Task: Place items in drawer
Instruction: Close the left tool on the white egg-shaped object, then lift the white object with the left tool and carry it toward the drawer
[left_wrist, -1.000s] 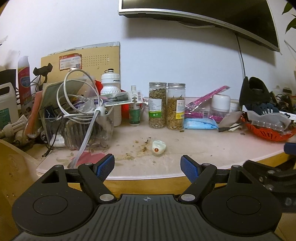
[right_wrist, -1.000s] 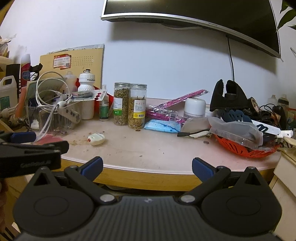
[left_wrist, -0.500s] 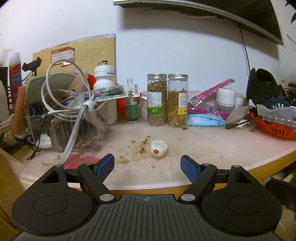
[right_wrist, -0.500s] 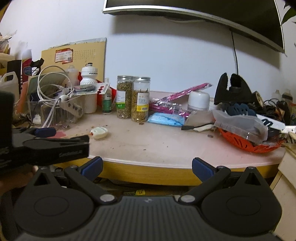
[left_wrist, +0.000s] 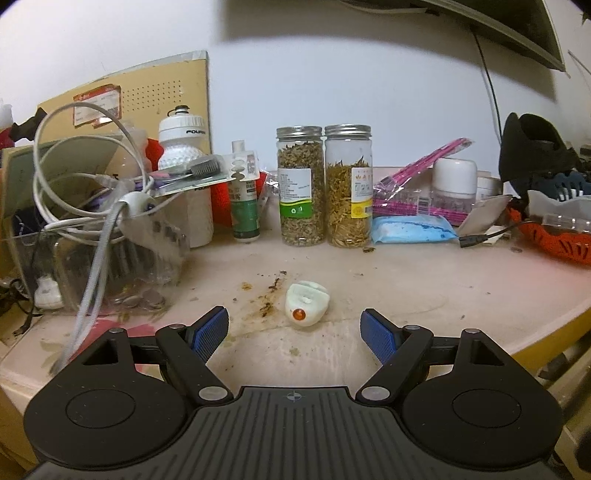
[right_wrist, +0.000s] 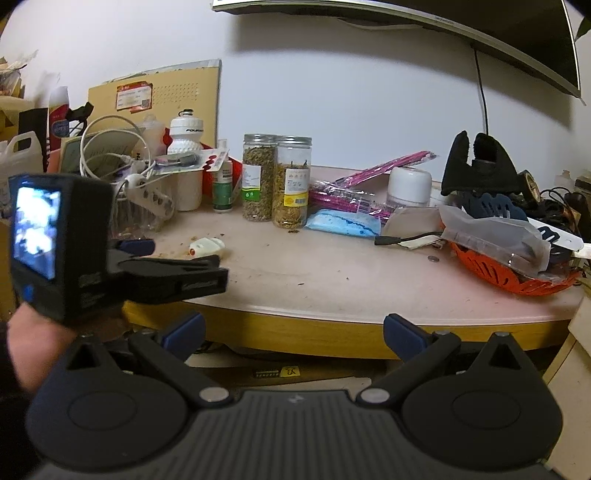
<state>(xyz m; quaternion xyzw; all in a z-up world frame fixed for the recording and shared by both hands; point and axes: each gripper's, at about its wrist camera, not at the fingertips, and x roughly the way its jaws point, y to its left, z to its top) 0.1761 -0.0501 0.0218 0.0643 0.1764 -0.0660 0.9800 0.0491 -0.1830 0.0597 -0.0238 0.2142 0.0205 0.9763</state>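
Note:
A small white object with an orange button (left_wrist: 306, 308) lies on the pink tabletop (left_wrist: 406, 288), just ahead of my left gripper (left_wrist: 295, 334), which is open and empty, its blue pads either side of it. It also shows in the right wrist view (right_wrist: 206, 246). My right gripper (right_wrist: 293, 332) is open and empty, held off the table's front edge. The left gripper's body (right_wrist: 110, 266) shows at the left of the right wrist view. No drawer is in view.
Two herb jars (left_wrist: 325, 188), a green bottle (left_wrist: 244, 206), a blue pack (left_wrist: 410, 228), pink packets (left_wrist: 417, 192) and a white tub (left_wrist: 453, 181) stand at the back. A clear bin with cables (left_wrist: 92, 236) is left. An orange basket (left_wrist: 554, 236) is right.
My left gripper has moved forward over the table toward the white object, which now lies close between its pads. My right gripper has drawn back slightly and stays open.

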